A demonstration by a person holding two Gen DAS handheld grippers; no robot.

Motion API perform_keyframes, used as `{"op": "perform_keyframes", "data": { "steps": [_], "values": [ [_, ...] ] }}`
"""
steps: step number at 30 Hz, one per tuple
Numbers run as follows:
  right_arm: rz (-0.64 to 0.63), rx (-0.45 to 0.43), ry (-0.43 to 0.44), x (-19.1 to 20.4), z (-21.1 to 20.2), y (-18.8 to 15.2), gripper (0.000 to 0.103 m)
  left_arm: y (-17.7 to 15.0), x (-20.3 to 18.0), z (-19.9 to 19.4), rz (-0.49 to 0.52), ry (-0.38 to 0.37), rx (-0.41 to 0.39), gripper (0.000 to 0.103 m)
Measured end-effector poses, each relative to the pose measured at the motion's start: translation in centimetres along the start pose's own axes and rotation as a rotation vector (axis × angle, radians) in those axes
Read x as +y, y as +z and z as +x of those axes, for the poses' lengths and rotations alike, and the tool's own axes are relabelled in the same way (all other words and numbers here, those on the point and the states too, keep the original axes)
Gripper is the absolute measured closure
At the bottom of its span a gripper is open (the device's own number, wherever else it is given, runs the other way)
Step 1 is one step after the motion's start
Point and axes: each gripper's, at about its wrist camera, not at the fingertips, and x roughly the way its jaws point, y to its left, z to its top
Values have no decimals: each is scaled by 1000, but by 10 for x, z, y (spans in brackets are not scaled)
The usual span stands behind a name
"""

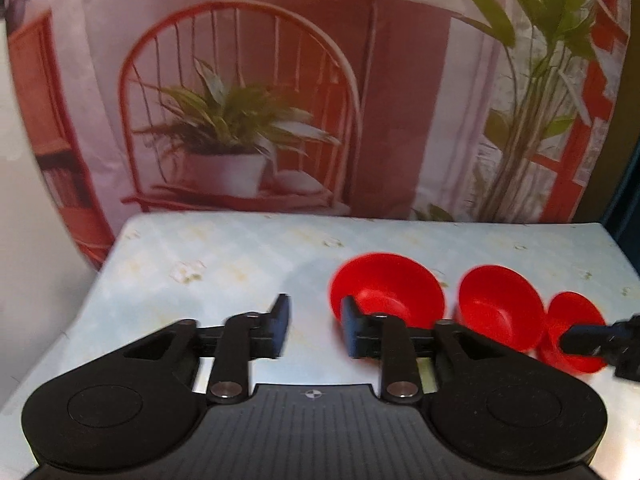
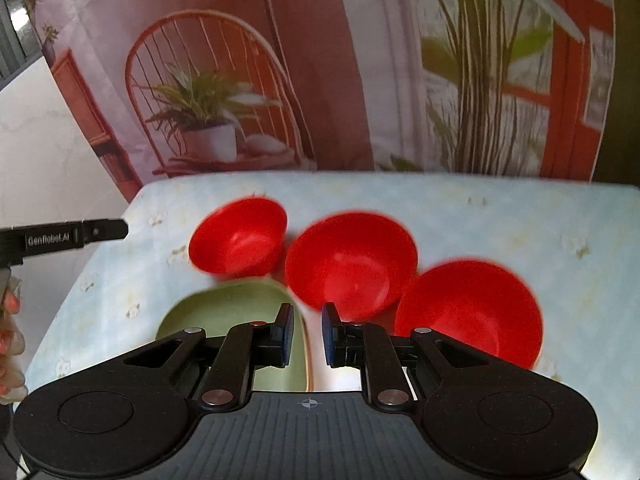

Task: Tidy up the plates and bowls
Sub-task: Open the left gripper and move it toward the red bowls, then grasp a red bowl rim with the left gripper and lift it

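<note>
Three red bowls stand on the table. In the right wrist view they are a small one [image 2: 238, 240] at the left, a middle one [image 2: 350, 264] and a large one [image 2: 470, 312] at the right. A pale green plate [image 2: 232, 312] lies in front of them. My right gripper [image 2: 306, 336] is open, its jaws astride the plate's right rim, not closed on it. My left gripper [image 1: 316, 328] is open and empty, over bare table left of the bowls [image 1: 388, 288].
The table [image 2: 520, 216] has a light blue flowered cloth. A printed backdrop [image 1: 280, 100] stands along its far edge. The right gripper's finger [image 1: 588, 338] reaches in from the right of the left wrist view, in front of the rightmost bowl [image 1: 572, 320].
</note>
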Motion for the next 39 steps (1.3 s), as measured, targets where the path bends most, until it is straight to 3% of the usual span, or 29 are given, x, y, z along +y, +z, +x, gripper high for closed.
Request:
{"op": "perform_keyframes", "data": {
  "steps": [7, 15, 23, 39],
  "values": [
    [-48, -57, -13, 0, -2, 40, 88, 26, 4, -8, 15, 38, -53, 49],
    [-77, -117, -9, 6, 7, 81, 88, 45, 14, 0, -22, 41, -73, 44],
    [-98, -94, 1, 15, 36, 91, 87, 27, 13, 30, -2, 19, -16, 44],
    [-64, -17, 28, 20, 104, 83, 87, -13, 34, 91, -178, -127, 111, 48]
  ]
}}
